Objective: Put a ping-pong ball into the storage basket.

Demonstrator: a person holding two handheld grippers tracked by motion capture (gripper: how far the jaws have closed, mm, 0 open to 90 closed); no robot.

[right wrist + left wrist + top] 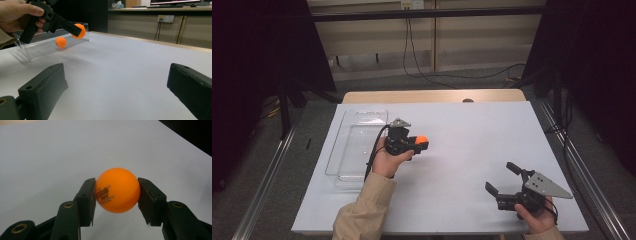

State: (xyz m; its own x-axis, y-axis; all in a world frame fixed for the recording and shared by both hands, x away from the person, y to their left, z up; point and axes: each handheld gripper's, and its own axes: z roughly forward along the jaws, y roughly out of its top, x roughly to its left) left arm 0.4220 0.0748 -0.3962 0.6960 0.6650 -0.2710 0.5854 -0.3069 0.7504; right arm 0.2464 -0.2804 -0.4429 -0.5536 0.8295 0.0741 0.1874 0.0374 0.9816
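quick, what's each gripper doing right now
left gripper: closed on an orange ball, held above the table.
right gripper: open, holding nothing.

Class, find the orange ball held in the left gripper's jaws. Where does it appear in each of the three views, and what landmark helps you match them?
High view: orange ball left of centre, just right of the clear tray.
Left gripper view: centre, clamped between the left gripper jaws.
Right gripper view: upper left, in front of the tray.
Shared landmark: the white tabletop.
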